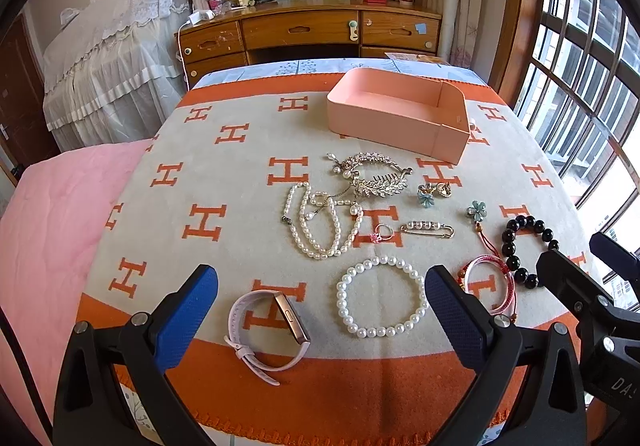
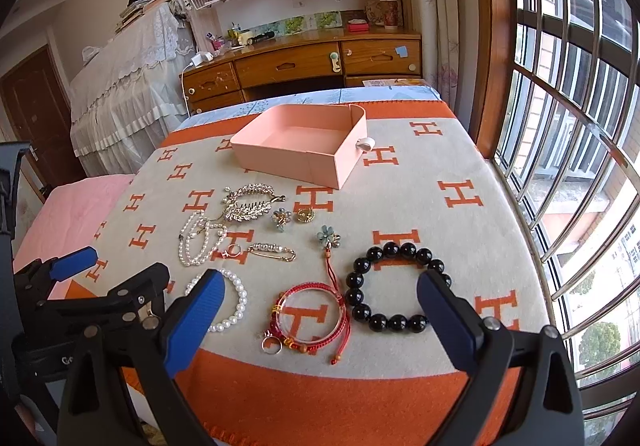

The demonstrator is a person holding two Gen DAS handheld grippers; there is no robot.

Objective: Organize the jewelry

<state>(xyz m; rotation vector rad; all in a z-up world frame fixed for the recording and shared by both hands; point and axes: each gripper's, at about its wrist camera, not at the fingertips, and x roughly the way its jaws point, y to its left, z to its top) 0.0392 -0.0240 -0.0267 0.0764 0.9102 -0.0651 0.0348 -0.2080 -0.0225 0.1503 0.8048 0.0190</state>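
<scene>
Orange-and-cream blanket (image 1: 224, 182) covers a bed before a wooden desk (image 1: 308, 32) and window, bearing one empty pink box (image 1: 384, 126), two pearl bracelets, one watch (image 1: 268, 330), both grippers (image 1: 320, 320) (image 2: 320, 320) spread wide, grasping nothing.

blanket (image 1: 224, 182): grey, orange border and orange H pattern, covers the surface
pink quilt (image 1: 52, 214): along the blanket's left edge
wooden desk (image 1: 304, 30): beyond the far edge, drawers facing
lace-covered furniture (image 1: 112, 58): left of the desk
barred window (image 2: 560, 126): along the right edge
</scene>
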